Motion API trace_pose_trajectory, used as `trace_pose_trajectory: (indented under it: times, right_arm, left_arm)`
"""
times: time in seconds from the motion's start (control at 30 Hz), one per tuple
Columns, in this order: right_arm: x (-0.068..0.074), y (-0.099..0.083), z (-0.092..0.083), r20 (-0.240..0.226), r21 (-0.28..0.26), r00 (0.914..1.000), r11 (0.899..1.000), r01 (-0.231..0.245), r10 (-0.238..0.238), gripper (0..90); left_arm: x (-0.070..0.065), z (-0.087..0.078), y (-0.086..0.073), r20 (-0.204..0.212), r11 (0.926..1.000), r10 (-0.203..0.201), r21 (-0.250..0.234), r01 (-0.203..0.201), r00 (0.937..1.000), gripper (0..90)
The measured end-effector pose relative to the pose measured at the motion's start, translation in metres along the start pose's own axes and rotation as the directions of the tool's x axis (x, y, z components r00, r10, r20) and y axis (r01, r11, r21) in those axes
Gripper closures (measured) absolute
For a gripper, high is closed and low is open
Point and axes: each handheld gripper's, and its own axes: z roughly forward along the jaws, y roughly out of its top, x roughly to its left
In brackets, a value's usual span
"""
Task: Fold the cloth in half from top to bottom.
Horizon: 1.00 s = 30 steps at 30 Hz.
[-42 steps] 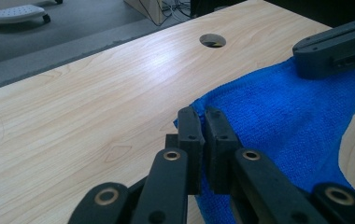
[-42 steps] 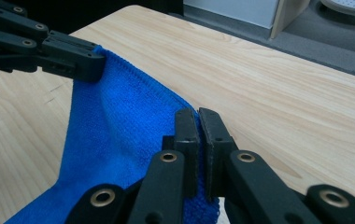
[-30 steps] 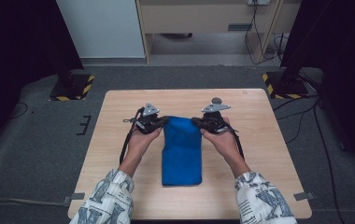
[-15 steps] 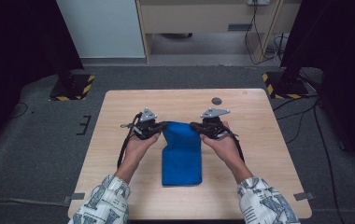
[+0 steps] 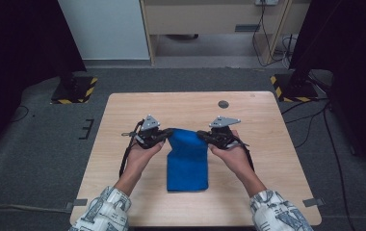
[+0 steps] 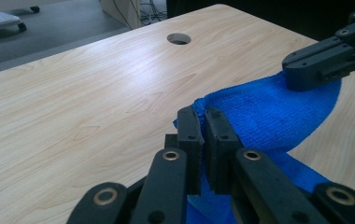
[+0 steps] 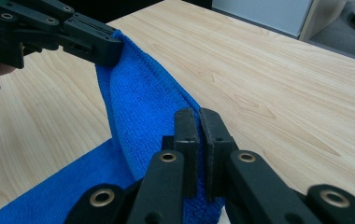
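A blue cloth (image 5: 187, 161) lies lengthwise on the wooden table (image 5: 123, 125), its far end lifted off the wood. My left gripper (image 5: 168, 134) is shut on the far left corner of that end, and my right gripper (image 5: 202, 134) is shut on the far right corner. In the left gripper view my jaws (image 6: 202, 114) pinch the cloth's (image 6: 269, 112) hem, with the other gripper (image 6: 327, 58) holding the opposite corner. In the right gripper view my jaws (image 7: 199, 114) clamp the cloth's (image 7: 140, 109) edge, and the other gripper (image 7: 91, 44) grips the far corner.
A round cable hole (image 5: 223, 104) sits in the table near its far edge, right of centre. Bare wood lies beyond the cloth and on both sides. Black stands with striped bases (image 5: 75, 89) are on the floor past the table's corners.
Both grippers have come toward the person along the table, carrying the cloth's far end with them, so the raised end now sits further back over the rest of the cloth.
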Motion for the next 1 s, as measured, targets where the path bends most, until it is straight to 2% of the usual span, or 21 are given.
trace_pose_trajectory:
  times: [0.3, 0.53, 0.73, 1.0]
  right_arm:
    - [0.004, -0.006, -0.008, -0.012, -0.003, 0.9999, 1.0, 0.003, -0.003, 86.7]
    - [0.006, -0.01, -0.009, -0.023, -0.001, 0.9997, 1.0, -0.005, 0.005, 86.4]
    - [0.006, -0.009, -0.014, -0.036, -0.019, 0.9993, 1.0, -0.01, 0.01, 86.1]
    - [0.01, -0.011, -0.019, -0.043, -0.019, 0.9991, 1.0, 0.003, -0.004, 86.0]
  left_arm:
    - [-0.007, -0.006, -0.005, 0.025, 0.9999, 0.011, -0.008, -0.011, 0.9996, 85.6]
    - [-0.01, -0.009, -0.014, 0.039, 1.0, 0.005, -0.008, -0.005, 0.9992, 85.5]
    - [-0.013, -0.016, -0.019, 0.06, 0.9996, -0.01, -0.027, 0.012, 0.9982, 85.5]
    - [-0.02, -0.02, -0.02, 0.058, 0.9992, -0.002, -0.04, 0.004, 0.9983, 85.5]
